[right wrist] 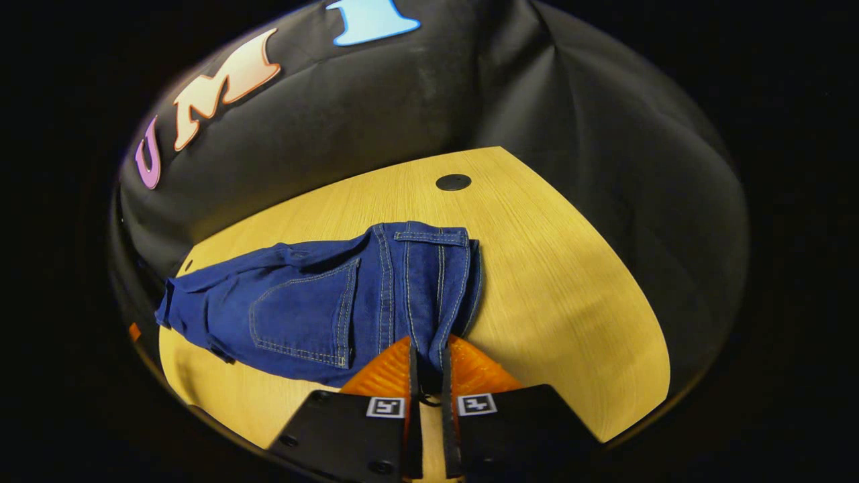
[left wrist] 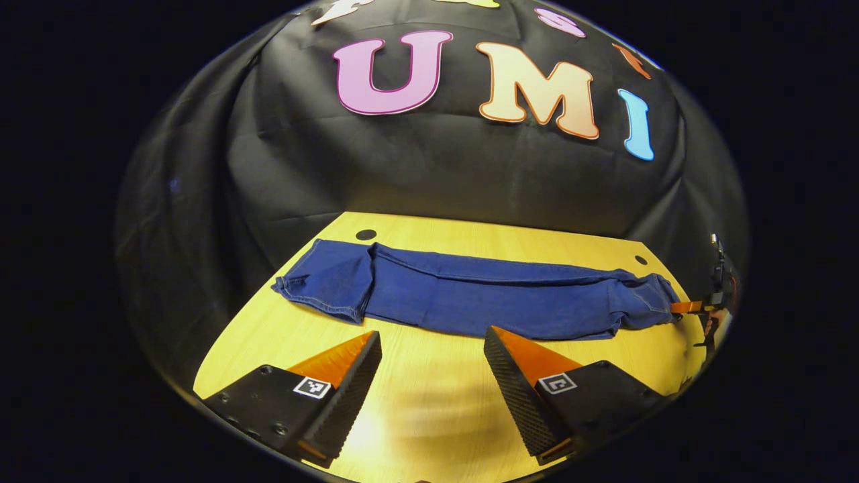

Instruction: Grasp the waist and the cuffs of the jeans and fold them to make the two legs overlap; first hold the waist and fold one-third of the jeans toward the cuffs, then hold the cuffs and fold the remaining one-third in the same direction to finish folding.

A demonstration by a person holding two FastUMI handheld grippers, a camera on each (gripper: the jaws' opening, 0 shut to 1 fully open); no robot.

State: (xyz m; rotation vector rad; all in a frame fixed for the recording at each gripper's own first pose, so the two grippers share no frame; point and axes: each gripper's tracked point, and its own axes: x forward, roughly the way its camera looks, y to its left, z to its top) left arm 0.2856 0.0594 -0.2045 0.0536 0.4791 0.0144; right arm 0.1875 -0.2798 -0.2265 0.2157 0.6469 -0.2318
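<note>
1. In the left gripper view, the cuffs (left wrist: 315, 285) of the jeans (left wrist: 470, 295) lie at the left end of the garment, one leg end turned slightly over the other, flat on the wooden bench (left wrist: 429, 396).
2. The jeans stretch lengthwise across the far half of the bench, legs laid one on the other, with the waist (left wrist: 654, 295) at the right end.
3. The left gripper (left wrist: 433, 352) hovers over bare bench just in front of the jeans' near edge, its two fingers spread wide apart and holding nothing.
4. At the far right of that view, the tip of the right gripper (left wrist: 686, 307) meets the waist end of the jeans.
5. In the right gripper view, the legs trail away to the left, and a back pocket (right wrist: 305, 312) with pale stitching faces up.
6. The waist (right wrist: 429, 268) sits in the middle, a belt loop at its far edge, near a dark round hole (right wrist: 453, 182) in the bench (right wrist: 570, 302).
7. The right gripper (right wrist: 428, 359) has its fingers drawn nearly together, pinching the near edge of the waist between them.
</note>
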